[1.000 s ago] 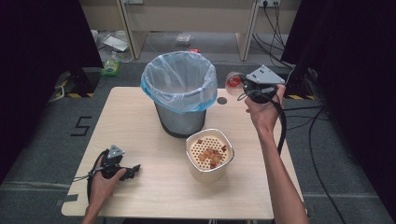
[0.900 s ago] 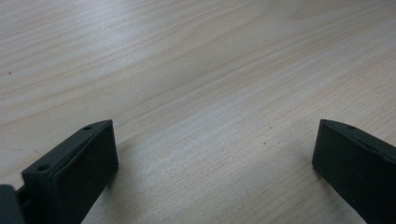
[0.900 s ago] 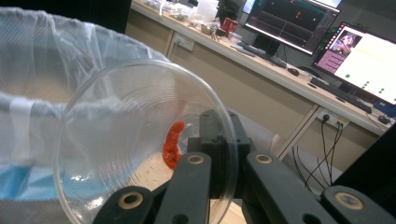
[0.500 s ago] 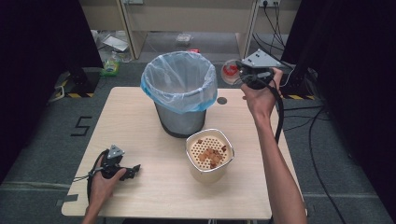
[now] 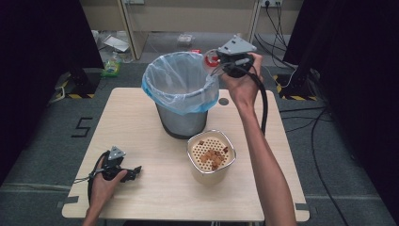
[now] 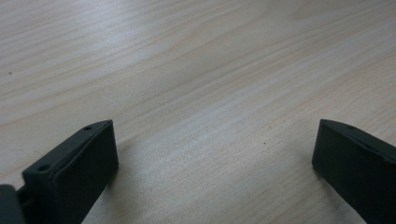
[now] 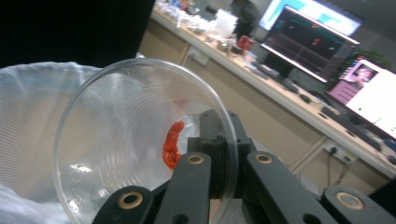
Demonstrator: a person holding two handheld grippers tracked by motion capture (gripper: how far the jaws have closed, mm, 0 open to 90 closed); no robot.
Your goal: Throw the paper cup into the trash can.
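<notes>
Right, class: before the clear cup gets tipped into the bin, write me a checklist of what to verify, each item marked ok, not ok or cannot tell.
1. Right gripper clamps the clear plastic cup by its rim: ok.
2. Cup fully over the mouth of the lined trash bin: not ok; it sits at the bin's right rim.
3. Red residue is loose enough to fall out: cannot tell.
4. Blue bin liner folded over the rim: ok.
5. Left gripper open, low over the table, away from the bin: ok.
</notes>
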